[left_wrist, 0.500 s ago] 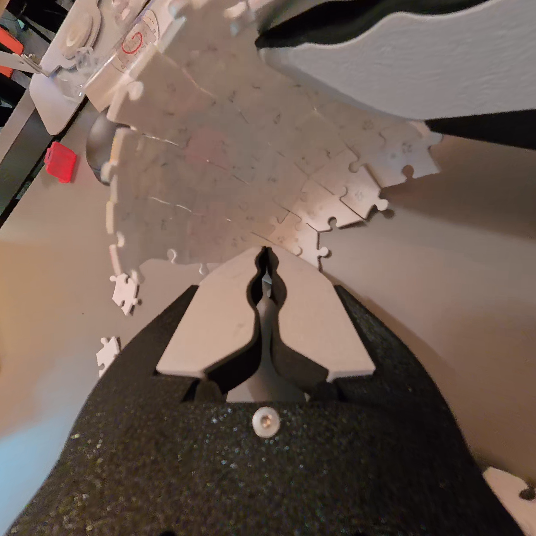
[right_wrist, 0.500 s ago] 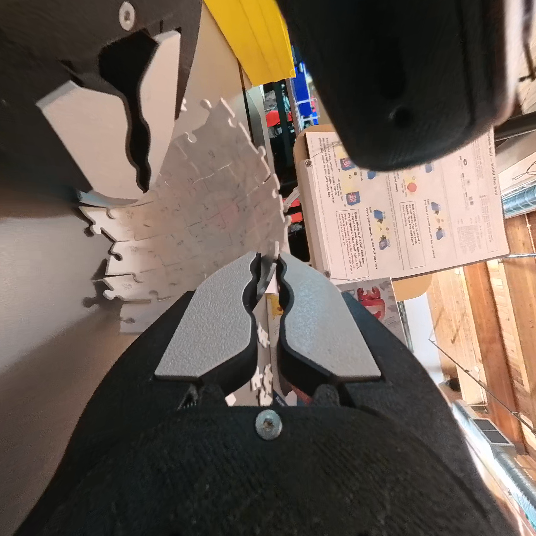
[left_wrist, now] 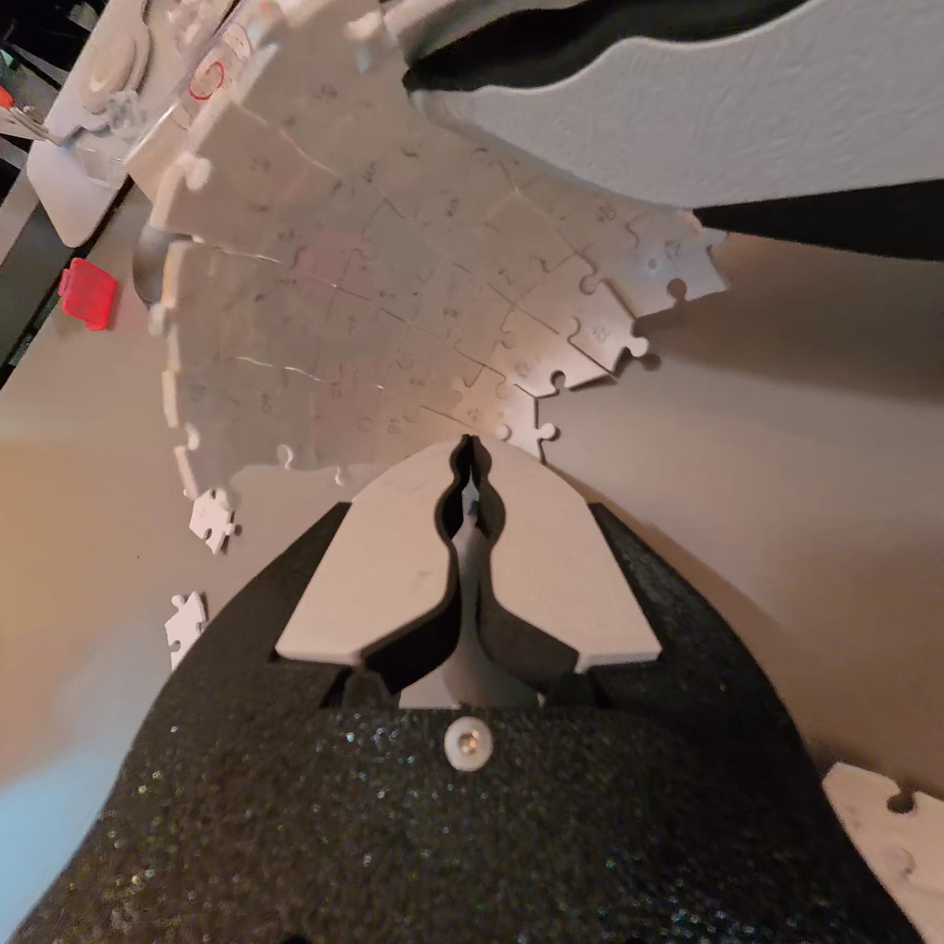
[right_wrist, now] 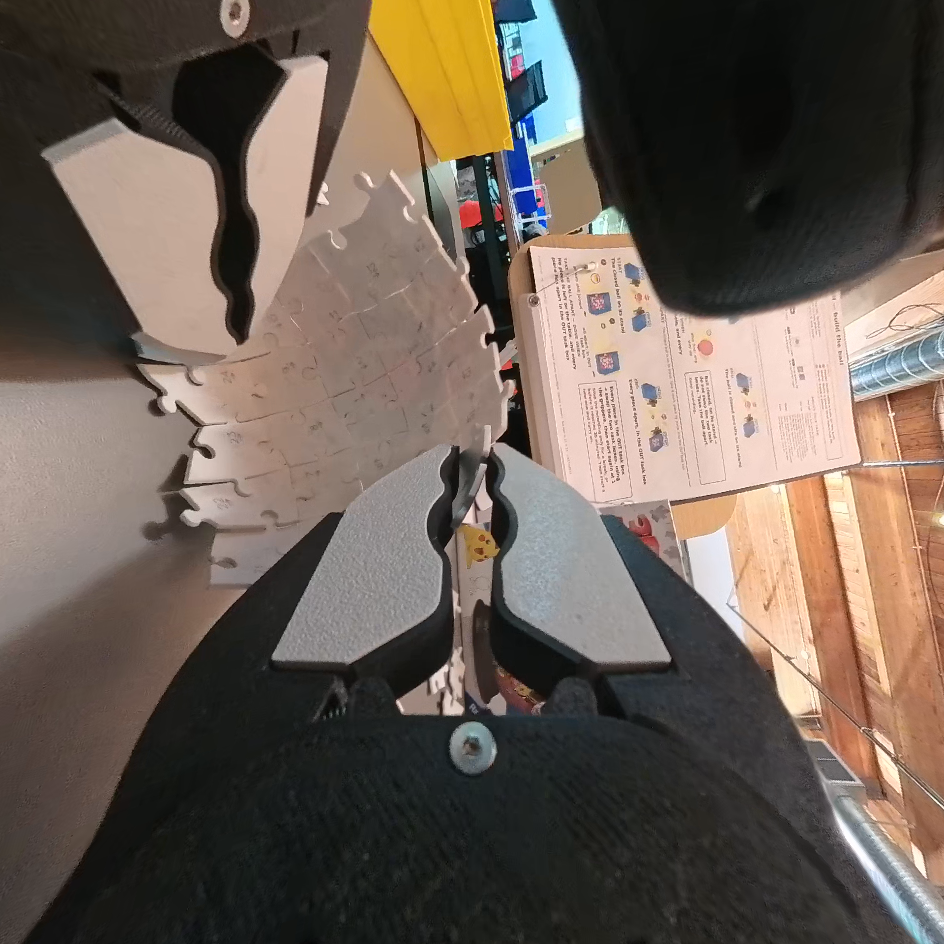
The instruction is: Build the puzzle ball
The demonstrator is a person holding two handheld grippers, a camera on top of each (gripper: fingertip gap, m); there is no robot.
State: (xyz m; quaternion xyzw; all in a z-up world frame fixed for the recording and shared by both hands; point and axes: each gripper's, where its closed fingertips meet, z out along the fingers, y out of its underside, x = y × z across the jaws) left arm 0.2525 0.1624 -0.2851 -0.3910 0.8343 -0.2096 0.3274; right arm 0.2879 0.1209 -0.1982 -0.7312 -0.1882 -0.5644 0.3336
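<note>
A curved shell of joined pale grey puzzle pieces [left_wrist: 388,306] hangs above the table between my two grippers. My left gripper [left_wrist: 469,447] is shut on the shell's near edge, and a thin sliver of it shows between the pads. It also shows in the right wrist view [right_wrist: 240,327], clamped on the shell [right_wrist: 368,368]. My right gripper [right_wrist: 472,452] is shut on a puzzle piece [right_wrist: 472,475] at the opposite edge of the shell, with the piece standing edge-on between the pads. The right gripper's pale finger [left_wrist: 689,117] shows at the top of the left wrist view.
Loose white puzzle pieces [left_wrist: 212,518] [left_wrist: 186,620] [left_wrist: 889,838] lie on the grey table [left_wrist: 766,459]. A red block [left_wrist: 87,293] and a grey stand [left_wrist: 87,102] sit at the far left. An instruction sheet [right_wrist: 689,383], a yellow panel [right_wrist: 449,76] and a picture box [right_wrist: 477,546] lie beyond. Some 10 centimetres of space lies between my two pairs of fingers.
Almost nothing. Both grippers keep their hold, and the shell has shifted only slightly in the views.
</note>
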